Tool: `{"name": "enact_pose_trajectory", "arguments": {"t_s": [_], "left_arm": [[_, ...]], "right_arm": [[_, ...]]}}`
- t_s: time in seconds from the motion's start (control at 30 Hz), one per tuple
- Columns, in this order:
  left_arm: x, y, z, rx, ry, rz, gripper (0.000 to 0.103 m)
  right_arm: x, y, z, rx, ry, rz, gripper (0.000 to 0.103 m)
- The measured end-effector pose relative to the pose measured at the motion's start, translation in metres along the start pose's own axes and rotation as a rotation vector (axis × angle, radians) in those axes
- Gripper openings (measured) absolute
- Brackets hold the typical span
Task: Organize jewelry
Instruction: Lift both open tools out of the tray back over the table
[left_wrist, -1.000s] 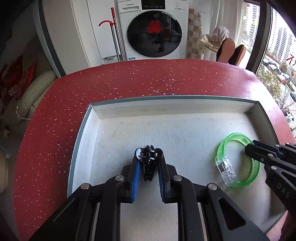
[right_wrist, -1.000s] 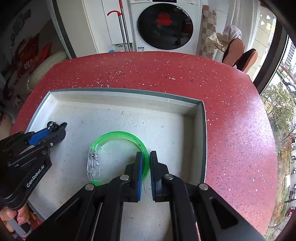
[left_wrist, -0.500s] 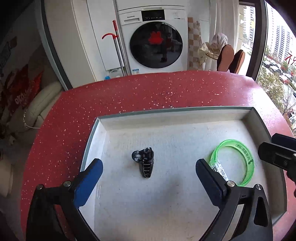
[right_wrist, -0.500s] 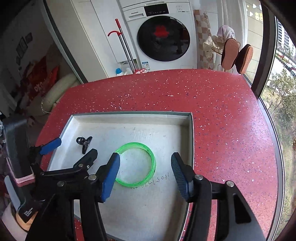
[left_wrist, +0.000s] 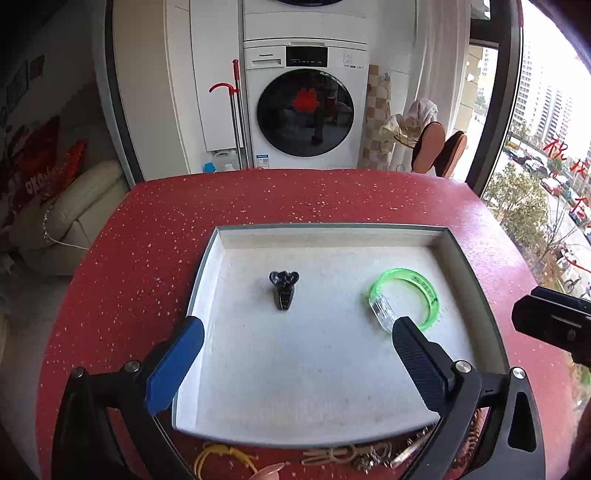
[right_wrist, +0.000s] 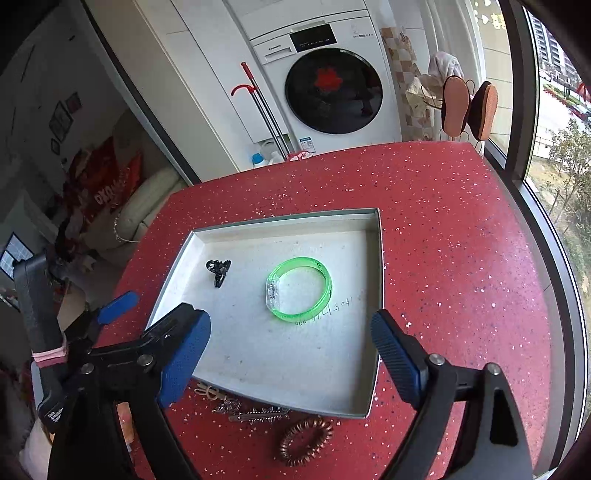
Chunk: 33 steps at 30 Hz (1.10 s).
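A white tray (left_wrist: 207, 266) (right_wrist: 373, 376) sits on the red table. In it lie a small black hair clip (left_wrist: 283, 290) (right_wrist: 218, 272) at the left and a green bangle (left_wrist: 406, 295) (right_wrist: 299, 292) at the right. My left gripper (left_wrist: 295, 363) is open and empty, raised above the tray's near side. My right gripper (right_wrist: 290, 358) is open and empty, also raised over the near side. Loose pieces lie in front of the tray: a copper spiral hair tie (right_wrist: 305, 440), silvery clips (right_wrist: 255, 410) (left_wrist: 354, 453) and a yellow band (left_wrist: 218, 455).
The red speckled table (left_wrist: 155, 236) (right_wrist: 461, 258) surrounds the tray. A washing machine (left_wrist: 305, 110) and a mop stand beyond the far edge. A cream sofa is at the left, a window at the right.
Both grippers opened, letting go of the black clip and the green bangle in the tray, then pulled back and up. The loose pieces in front of the tray came into view.
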<state>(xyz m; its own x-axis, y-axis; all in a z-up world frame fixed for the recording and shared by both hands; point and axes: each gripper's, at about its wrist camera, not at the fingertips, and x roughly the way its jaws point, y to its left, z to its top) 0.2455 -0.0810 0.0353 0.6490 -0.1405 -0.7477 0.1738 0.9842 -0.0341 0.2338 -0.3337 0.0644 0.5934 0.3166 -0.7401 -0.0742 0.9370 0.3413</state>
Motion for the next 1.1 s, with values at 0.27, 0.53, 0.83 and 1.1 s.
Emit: {"name": "enact_pose_trajectory", "arguments": {"t_s": [0.27,0.53,0.83,1.1], "left_arm": [[-0.04,0.003,-0.043,-0.012,0.014,-0.031,0.103],[-0.072,0.015,-0.092,-0.025,-0.007,0.039,0.103],[-0.089,0.039,-0.137,-0.122,0.038,0.039,0.103],[-0.097,0.051,-0.174,-0.16,0.069,0.057,0.103]], "right_arm": [[-0.029,0.002,-0.037,0.035,-0.019,0.002,0.091],[-0.048,0.014,-0.076,-0.045,0.027,-0.046,0.091],[-0.048,-0.004,-0.118,-0.026,0.09,-0.092,0.091],[-0.034,-0.023,-0.147,0.017,0.166,-0.135,0.091]]}}
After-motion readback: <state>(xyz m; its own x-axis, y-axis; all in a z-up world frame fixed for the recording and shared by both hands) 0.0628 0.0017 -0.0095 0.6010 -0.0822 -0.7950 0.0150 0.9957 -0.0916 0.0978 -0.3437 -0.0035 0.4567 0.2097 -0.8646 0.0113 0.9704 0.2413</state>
